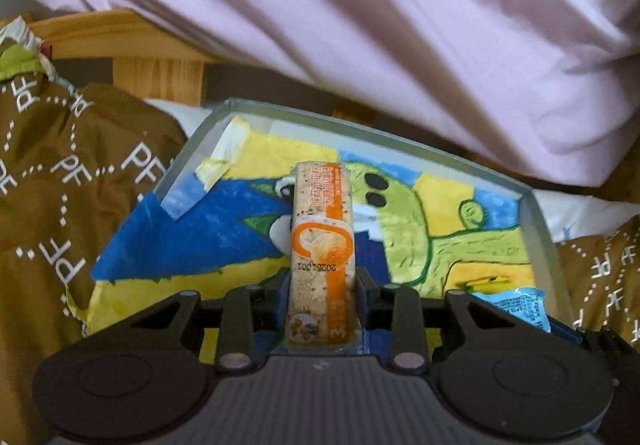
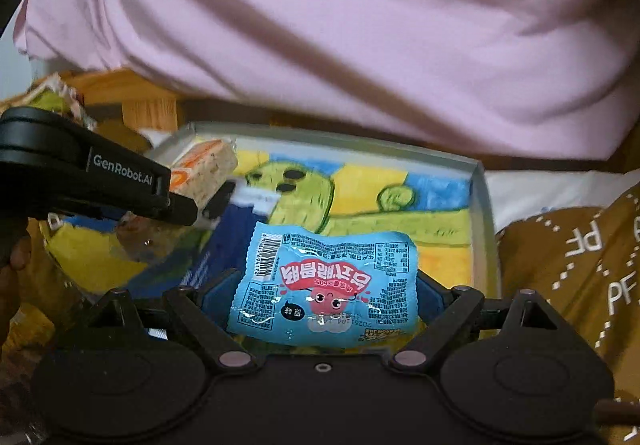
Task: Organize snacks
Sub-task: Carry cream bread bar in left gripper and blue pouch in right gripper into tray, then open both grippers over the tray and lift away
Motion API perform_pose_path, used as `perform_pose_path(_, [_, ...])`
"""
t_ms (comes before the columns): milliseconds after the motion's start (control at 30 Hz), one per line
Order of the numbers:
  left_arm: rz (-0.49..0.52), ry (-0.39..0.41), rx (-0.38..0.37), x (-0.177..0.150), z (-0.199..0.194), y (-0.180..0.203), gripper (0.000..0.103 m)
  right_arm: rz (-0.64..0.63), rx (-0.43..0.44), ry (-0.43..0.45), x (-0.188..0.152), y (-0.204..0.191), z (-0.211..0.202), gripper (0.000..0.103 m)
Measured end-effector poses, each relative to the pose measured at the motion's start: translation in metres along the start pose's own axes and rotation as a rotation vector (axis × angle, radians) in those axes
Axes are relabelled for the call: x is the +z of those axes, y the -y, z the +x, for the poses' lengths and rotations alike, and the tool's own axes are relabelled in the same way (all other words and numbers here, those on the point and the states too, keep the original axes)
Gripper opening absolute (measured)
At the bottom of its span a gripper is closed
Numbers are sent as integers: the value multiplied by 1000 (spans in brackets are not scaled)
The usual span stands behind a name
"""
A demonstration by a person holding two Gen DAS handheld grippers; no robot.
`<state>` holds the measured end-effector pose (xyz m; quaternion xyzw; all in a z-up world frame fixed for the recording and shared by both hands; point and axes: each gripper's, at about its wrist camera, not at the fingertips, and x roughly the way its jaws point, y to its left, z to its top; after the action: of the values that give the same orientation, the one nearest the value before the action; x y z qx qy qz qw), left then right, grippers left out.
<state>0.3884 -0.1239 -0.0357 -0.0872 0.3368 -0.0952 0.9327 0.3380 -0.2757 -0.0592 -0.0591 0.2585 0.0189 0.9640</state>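
Now the left tongs [image 1: 322, 285] clench an orange snack bar [image 1: 322, 241], right tongs [image 2: 320, 293] a blue packet [image 2: 324, 285], above the tray [image 1: 540, 229].

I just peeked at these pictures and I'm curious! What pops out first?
Probably the bright crayon drawing of a green creature lining the bottom of the grey box in the middle. Right in front, the right hand-held gripper pinches a sky-blue snack packet with a pink cartoon face, and the left hand-held gripper holds an orange-and-cream snack bar over the box.
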Motion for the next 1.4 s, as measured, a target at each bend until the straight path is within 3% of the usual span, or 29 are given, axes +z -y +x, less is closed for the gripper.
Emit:
perform_pose_path(267, [-7,-31,17,-7,7,0,38,6,23,-43,-2,-2,5,91])
perform_pose_path(333, [-21,-41,15,-6,5,-2,45,10,29,-44,-2,-2,3,92])
perform_pose_path(400, [-32,-30,13,-5,-1,-3,59,15,33,-36,-1,-1,1,96])
perform_pose_path(533, [-52,0,9,-3,-16,-9,74,39,49,-11,2,1,-9,101])
perform_pose_path(600, [-55,29,13,-2,-29,-12,86,54,51,3,4,2,-17,102])
perform_pose_path(767, [-35,126,30,-6,-69,-19,101,70,29,89,9,5,-50,102])
perform_pose_path(1133, [-44,261,25,-23,-160,-32,102,109,-25,300,16,4,-152,102])
perform_pose_path(1400, [1,320,13,-54,-216,-34,103,140,-33,373,-3,-6,-220,102])
